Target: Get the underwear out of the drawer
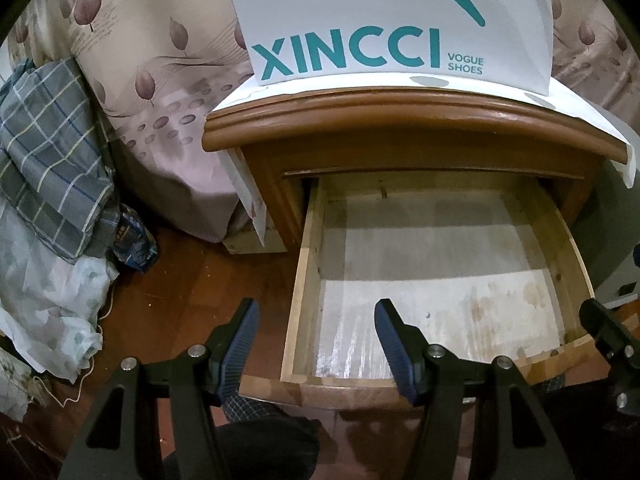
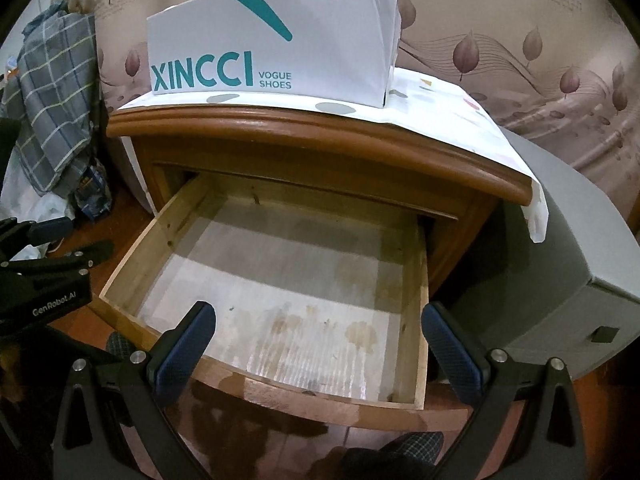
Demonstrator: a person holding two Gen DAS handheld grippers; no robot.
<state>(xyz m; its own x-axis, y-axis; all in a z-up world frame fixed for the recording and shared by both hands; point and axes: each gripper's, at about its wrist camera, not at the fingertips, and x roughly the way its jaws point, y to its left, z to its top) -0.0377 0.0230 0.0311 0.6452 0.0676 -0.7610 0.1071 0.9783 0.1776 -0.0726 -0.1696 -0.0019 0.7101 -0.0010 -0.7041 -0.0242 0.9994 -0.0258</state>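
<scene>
- Bed (image 1: 160, 92): draped in a leaf-print cover, it fills the background behind and to the left of my view.
- Nightstand (image 2: 312, 144): brown wood with a rounded top edge, standing just beside the bed; a white dotted sheet (image 2: 460, 104) covers its top and hangs over the right side.
- Drawer (image 1: 308, 264): pulled out toward me. Its pale lined floor is stained and bare in both views; I see no underwear in it, nor can I make any out elsewhere.
- Shoe box (image 1: 392, 28): white with teal "XINCCI VOGUE SHOES" lettering, upright on the sheet.
- Grey case (image 2: 568, 264): standing on the floor to the right of the nightstand.
- Plaid cloth (image 1: 52, 152): grey check, heaped on pale bedding at the left.
- My left gripper (image 1: 316, 316): fingers spread apart, nothing between the blue pads, held above the drawer's front left corner.
- My right gripper (image 2: 318, 320): fingers spread wide, pinching nothing, poised over the drawer's front edge.
- Blue packet (image 1: 134, 240): crumpled on the wooden floor at the foot of the bed.
</scene>
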